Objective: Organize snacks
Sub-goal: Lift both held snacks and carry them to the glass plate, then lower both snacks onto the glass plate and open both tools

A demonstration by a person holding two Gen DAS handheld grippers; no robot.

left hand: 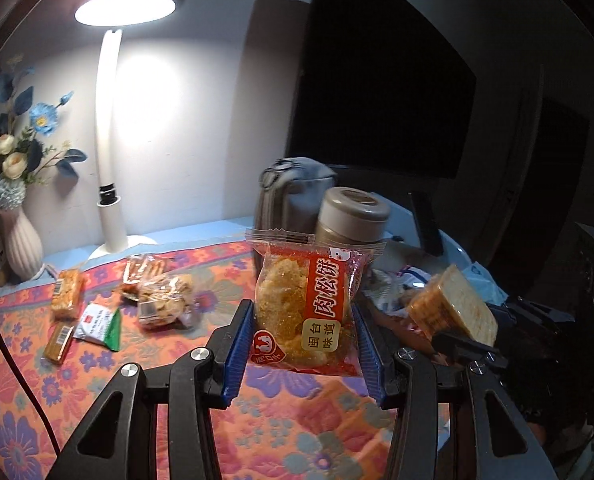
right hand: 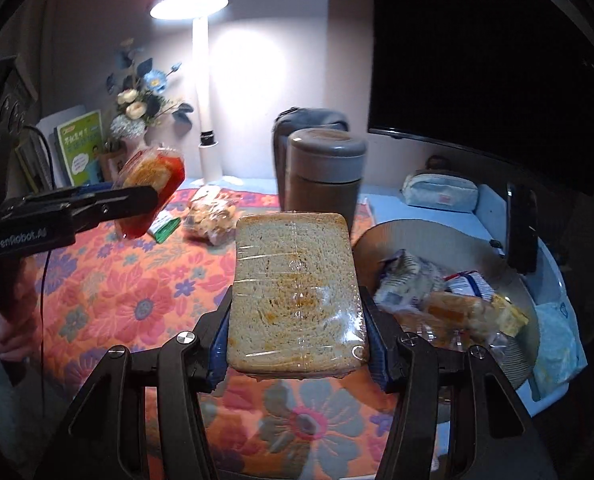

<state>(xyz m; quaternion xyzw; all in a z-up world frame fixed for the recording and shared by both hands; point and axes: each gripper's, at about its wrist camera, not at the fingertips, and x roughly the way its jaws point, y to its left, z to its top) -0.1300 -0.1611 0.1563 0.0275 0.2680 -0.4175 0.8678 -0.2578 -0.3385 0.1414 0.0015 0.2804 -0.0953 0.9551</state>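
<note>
A white desk lamp (left hand: pixel 111 152) stands lit at the back of the table, its round head glowing above a curved stem. To its left a ribbed pale vase (left hand: pixel 23 246) holds blue and cream artificial flowers (left hand: pixel 15 148). A floral cloth (left hand: pixel 109 364) in orange, pink and purple covers the tabletop. Near the middle a taupe lidded flask (right hand: pixel 324 176) stands upright, with a grey zipped pouch (right hand: pixel 309 118) just behind it. A large dark screen (right hand: pixel 485 64) fills the right of the wall. Below it lies a pale blue pencil case (right hand: pixel 439 192). A green-covered book (right hand: pixel 82 152) leans at the far left.
</note>
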